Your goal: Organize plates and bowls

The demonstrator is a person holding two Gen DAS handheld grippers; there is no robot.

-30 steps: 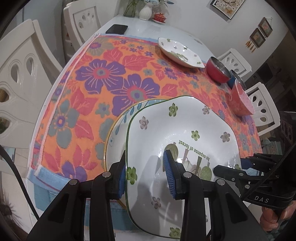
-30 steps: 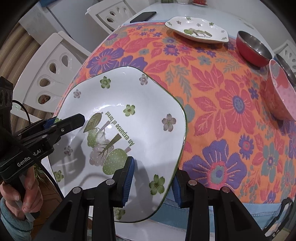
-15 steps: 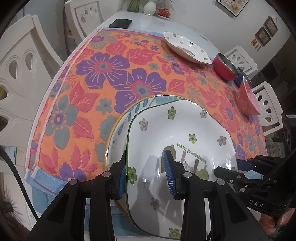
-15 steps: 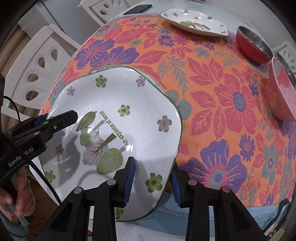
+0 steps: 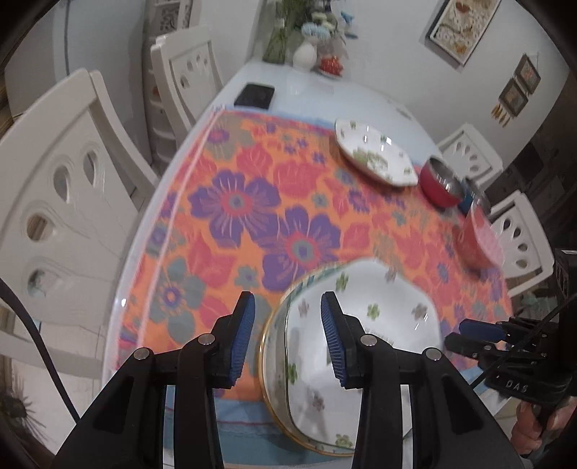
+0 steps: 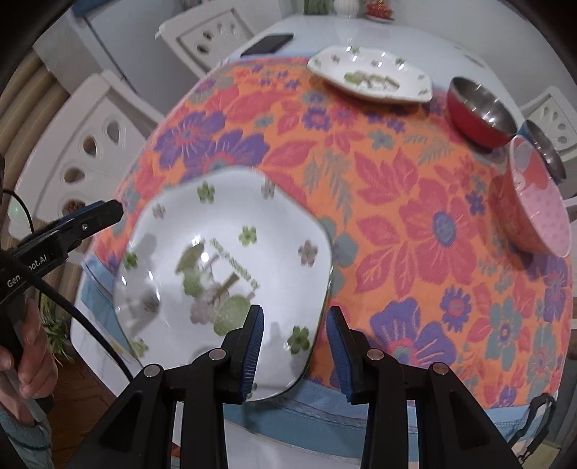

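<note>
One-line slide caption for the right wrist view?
Right gripper open above the near rim of the stacked floral plate; second plate and bowls wait across the cloth.

A white tabletop (image 5: 310,95) is covered mostly by an orange floral cloth (image 5: 252,216). A black phone (image 5: 254,95) lies on the bare part beyond the cloth. White chairs (image 5: 61,202) stand alongside. A white vase (image 5: 304,56) and framed pictures (image 5: 461,27) are at the far wall.

Plate (image 6: 230,231) apparently atop another plate (image 5: 268,346), bowls (image 6: 479,108) behind right
</note>
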